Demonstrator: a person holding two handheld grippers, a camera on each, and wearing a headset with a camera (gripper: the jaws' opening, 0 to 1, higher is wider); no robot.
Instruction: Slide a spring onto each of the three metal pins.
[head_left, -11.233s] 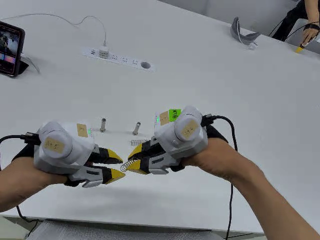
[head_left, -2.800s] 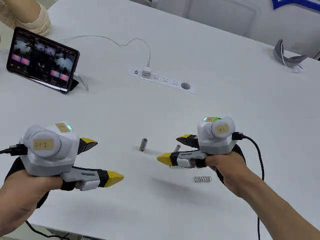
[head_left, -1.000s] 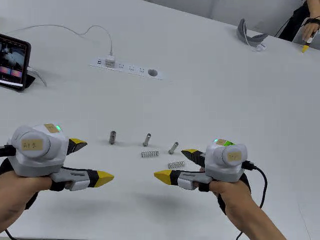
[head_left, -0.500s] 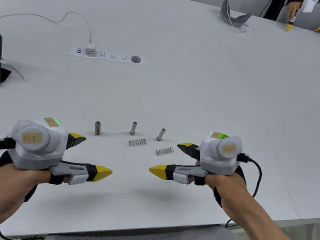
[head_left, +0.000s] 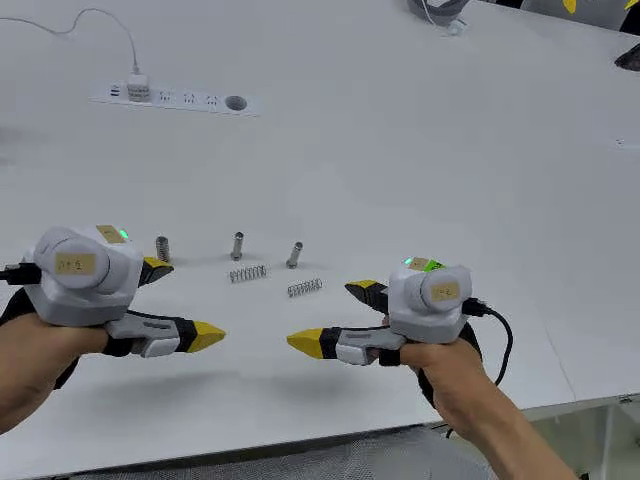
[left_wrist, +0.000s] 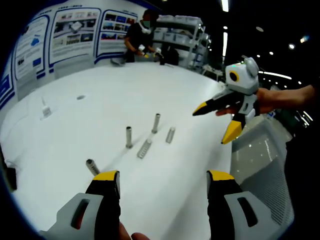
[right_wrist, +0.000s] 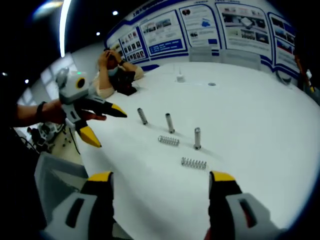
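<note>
Three metal pins stand in a row on the white table. The left pin (head_left: 162, 248) wears a spring. The middle pin (head_left: 237, 245) and the right pin (head_left: 294, 254) are bare. Two loose springs lie in front of them, one (head_left: 247, 273) by the middle pin and one (head_left: 305, 288) by the right pin. My left gripper (head_left: 185, 300) hovers open and holds nothing, left of and nearer than the pins. My right gripper (head_left: 330, 315) is open too, just nearer than the right-hand spring. The left gripper view shows the sprung pin (left_wrist: 91, 166) closest; the right gripper view shows a loose spring (right_wrist: 194, 163) closest.
A white power strip (head_left: 175, 98) with a plugged cable lies at the far left of the table (head_left: 420, 150). The table's front edge (head_left: 300, 440) runs just below my hands. People stand or sit at the room's far side (left_wrist: 142, 35).
Since the earliest frame, a spring has gone onto the left pin, and both grippers have opened and drawn apart. Over the last second only the head view has shifted.
</note>
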